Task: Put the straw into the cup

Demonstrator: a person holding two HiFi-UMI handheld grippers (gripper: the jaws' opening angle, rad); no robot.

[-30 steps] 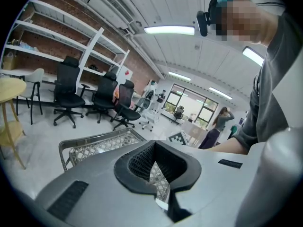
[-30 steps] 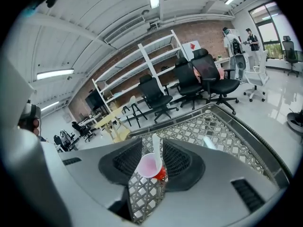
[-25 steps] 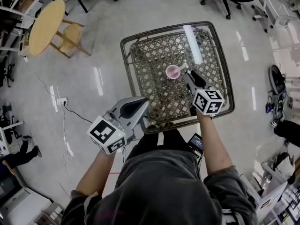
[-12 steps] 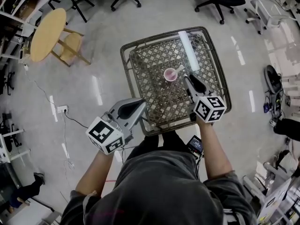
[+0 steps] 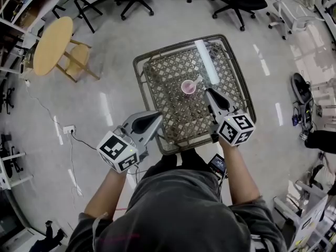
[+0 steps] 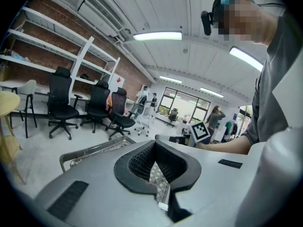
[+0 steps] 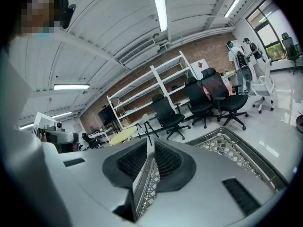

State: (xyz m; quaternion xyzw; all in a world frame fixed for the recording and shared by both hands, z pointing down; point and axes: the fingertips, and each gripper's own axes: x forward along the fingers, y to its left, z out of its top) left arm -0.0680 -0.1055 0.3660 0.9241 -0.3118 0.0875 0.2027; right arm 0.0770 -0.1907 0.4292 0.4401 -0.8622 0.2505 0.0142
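Left gripper [image 5: 157, 119]: near left, by the table's [image 5: 167, 83] near-left corner; jaws closed together, holding nothing.
Right gripper [image 5: 209, 92]: over the table's right side; jaws only a narrow slit apart, nothing between them.
Cup [image 5: 187, 87]: pink, upright mid-table, just beyond the right gripper's tips.
Straw [image 5: 197, 81]: white, lower end in the cup, leaning far-right.
Progress: apparently done; only backing away left.

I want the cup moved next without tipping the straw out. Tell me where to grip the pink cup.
Probably pinch the pink cup by its wall at the near-left rim, coming down from above. It stands upright with its mouth open, and the straw leans out over the far-right rim, so that side is blocked.
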